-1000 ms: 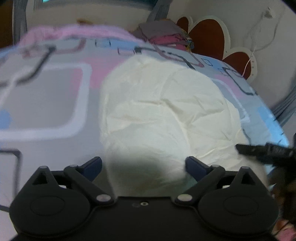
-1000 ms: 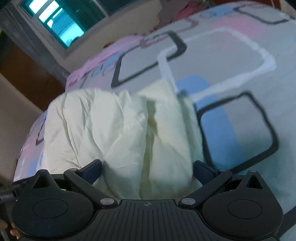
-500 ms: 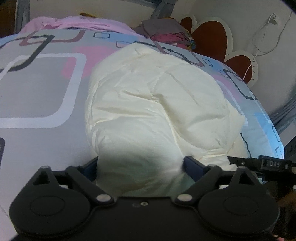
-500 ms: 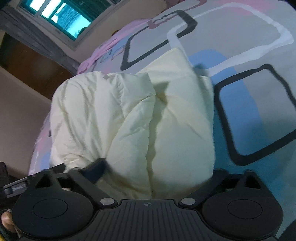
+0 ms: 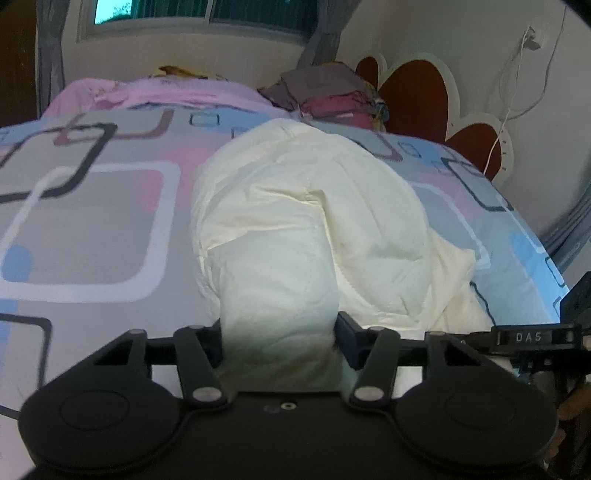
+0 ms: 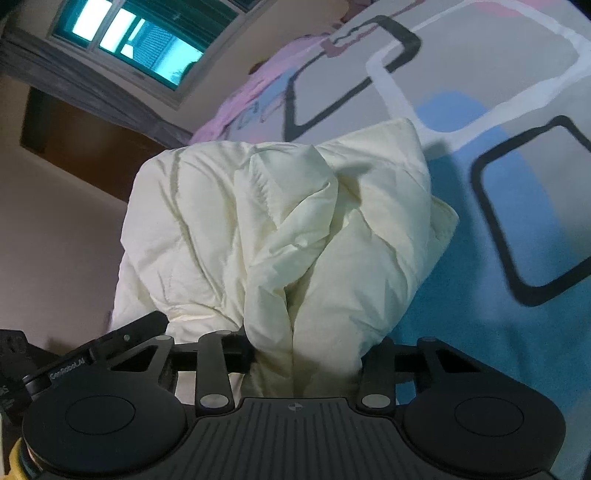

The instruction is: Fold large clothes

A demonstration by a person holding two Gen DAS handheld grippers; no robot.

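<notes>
We see our left hand-held gripper (image 5: 279, 328) with its jaws closing on a bunched fold of the cream padded jacket (image 5: 314, 221); the fabric fills the gap between the two fingers and both pads press into it. Our right hand-held gripper (image 6: 306, 350) has its jaws closing too, with another thick fold of the same jacket squeezed between its fingers. Each gripper shows at the edge of the other's view, the right one off to the right of the left gripper, the left one off to the left of the right gripper, both at the near edge of the garment.

Ahead of both grippers the jacket is gathered into a puffy, creased heap that lies on the bed (image 5: 92, 229), on a cover patterned with grey, pink and blue rounded squares. Left of the left gripper the cover is bare; right of the right gripper it is bare as well.

Beyond the jacket, at the far end of the bed, lies a pile of folded clothes (image 5: 332, 96) in grey and dark red, beside a headboard (image 5: 417, 92) with rounded brown lobes. A window (image 5: 199, 9) sits in the far wall, and a white cable (image 5: 508, 107) hangs down the wall on the right.
</notes>
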